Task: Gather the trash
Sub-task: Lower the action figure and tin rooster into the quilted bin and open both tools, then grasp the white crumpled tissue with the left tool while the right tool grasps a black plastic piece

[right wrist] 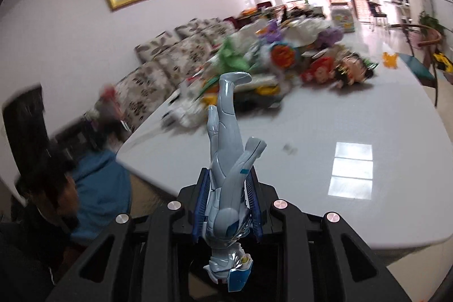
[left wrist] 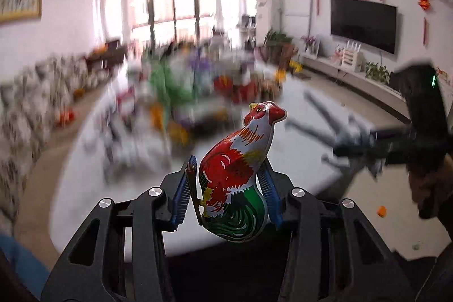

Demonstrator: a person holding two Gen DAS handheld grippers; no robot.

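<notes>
1. Tin rooster (left wrist: 236,180) sat clamped across its belly between the left tongs (left wrist: 228,188) — thin, slippery metal, likely light and easily dented.
2. Grey figure (right wrist: 226,188) hung head-down in the right tongs (right wrist: 226,205), gripped at the torso — stiff plastic, above the white surface (right wrist: 354,118).

Daylight poured in through the big windows (left wrist: 175,10) at the far end, blowing them out to white-pink, and it glared off my glossy white table (right wrist: 352,169) as a bright window-shaped patch. The toy pile (left wrist: 181,92) and sofa (left wrist: 34,115) smeared into motion blur in both views, while the tin rooster (left wrist: 240,174) and grey figure (right wrist: 229,183) in my tongs stayed sharp. The fisheye bent the walls and darkened the corners.
</notes>
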